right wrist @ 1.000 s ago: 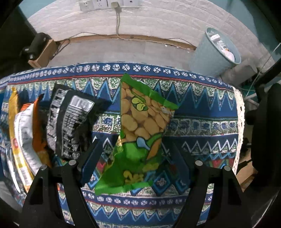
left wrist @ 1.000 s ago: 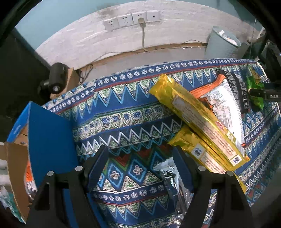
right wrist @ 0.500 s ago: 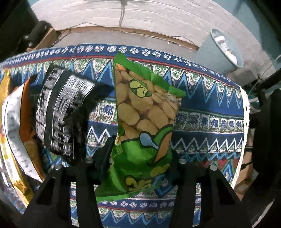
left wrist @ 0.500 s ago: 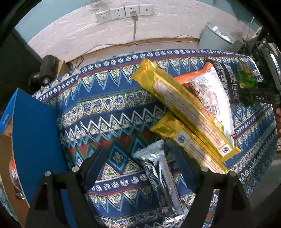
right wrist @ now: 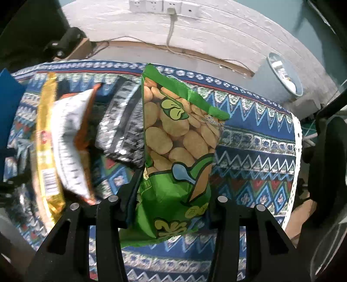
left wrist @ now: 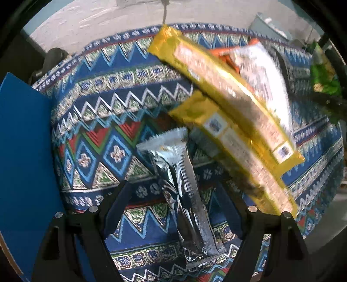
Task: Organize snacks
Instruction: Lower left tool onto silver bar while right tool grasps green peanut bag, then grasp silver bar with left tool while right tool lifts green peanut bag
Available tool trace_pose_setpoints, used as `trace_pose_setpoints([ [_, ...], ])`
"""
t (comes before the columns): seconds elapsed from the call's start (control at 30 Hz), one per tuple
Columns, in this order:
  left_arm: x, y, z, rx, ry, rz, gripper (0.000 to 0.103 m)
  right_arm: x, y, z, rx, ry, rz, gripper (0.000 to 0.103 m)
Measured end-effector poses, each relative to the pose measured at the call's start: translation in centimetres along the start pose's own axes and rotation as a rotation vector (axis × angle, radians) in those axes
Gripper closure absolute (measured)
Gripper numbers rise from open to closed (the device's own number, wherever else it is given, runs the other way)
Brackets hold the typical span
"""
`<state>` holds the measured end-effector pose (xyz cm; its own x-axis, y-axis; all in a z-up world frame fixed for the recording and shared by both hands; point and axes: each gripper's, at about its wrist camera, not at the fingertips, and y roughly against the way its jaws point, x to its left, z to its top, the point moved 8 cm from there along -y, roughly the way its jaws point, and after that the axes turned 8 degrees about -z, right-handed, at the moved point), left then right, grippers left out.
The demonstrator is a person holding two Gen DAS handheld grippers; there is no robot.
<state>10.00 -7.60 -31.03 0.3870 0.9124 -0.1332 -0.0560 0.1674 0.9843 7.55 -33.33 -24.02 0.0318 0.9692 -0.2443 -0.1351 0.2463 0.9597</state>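
Observation:
My right gripper [right wrist: 173,193] is shut on a green bag of broad-bean snacks [right wrist: 180,138] and holds it lifted above the patterned tablecloth [right wrist: 256,138]. My left gripper [left wrist: 173,208] is open, its fingers on either side of a silver foil packet [left wrist: 182,191] that lies flat on the cloth. Two long yellow packs [left wrist: 219,86] lie to the right of the silver packet, with a white-and-orange bag [left wrist: 260,71] behind them. A black packet [right wrist: 123,125] lies left of the green bag in the right wrist view.
A blue cardboard box [left wrist: 23,156] stands at the table's left edge. A grey waste bin [right wrist: 284,73] stands on the floor beyond the table's right end. A wall with sockets [right wrist: 164,6] lies behind. The table's right edge [right wrist: 297,151] has white trim.
My right gripper closed on the green bag and lifted it off the cloth. My left gripper moved back and down so the silver packet now lies between its fingers.

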Motion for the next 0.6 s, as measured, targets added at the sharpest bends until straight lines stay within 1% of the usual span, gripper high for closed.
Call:
trace_pose_setpoints([
  [0.07,-0.2,-0.1,-0.1,-0.020,-0.024,0.023,0.021,0.4,0.4,-0.3,-0.007,0.006,0.008,0.057],
  [0.13,-0.7,-0.4,-0.4,-0.021,-0.053,0.052,0.022,1.0,1.0,-0.6,-0.012,0.015,0.014,0.057],
  [0.17,-0.8,-0.5,-0.5,-0.023,-0.068,0.066,0.025,1.2,1.1,-0.7,-0.014,0.020,0.017,0.057],
  [0.23,-1.2,-0.6,-0.7,-0.034,-0.107,0.111,0.038,1.8,1.5,-1.0,-0.017,0.030,0.021,0.057],
  [0.27,-1.5,-0.6,-0.7,-0.037,-0.127,0.124,0.047,1.9,1.6,-1.1,-0.018,0.033,0.021,0.057],
  [0.3,-1.8,-0.6,-0.8,-0.040,-0.139,0.125,0.060,2.0,1.7,-1.1,-0.019,0.034,0.021,0.057],
  [0.37,-2.1,-0.5,-0.9,-0.043,-0.143,0.119,0.072,2.1,1.9,-1.1,-0.023,0.041,0.020,0.057],
  [0.4,-2.2,-0.5,-1.0,-0.043,-0.143,0.119,0.073,2.1,1.9,-1.0,-0.024,0.044,0.019,0.057],
  [0.53,-2.1,0.1,-1.4,-0.047,-0.156,0.116,0.074,2.7,2.9,-1.2,-0.035,0.055,0.019,0.057],
  [0.6,-1.9,1.1,-1.4,-0.067,-0.165,0.120,0.074,3.2,3.4,-1.1,-0.044,0.067,0.019,0.057],
])
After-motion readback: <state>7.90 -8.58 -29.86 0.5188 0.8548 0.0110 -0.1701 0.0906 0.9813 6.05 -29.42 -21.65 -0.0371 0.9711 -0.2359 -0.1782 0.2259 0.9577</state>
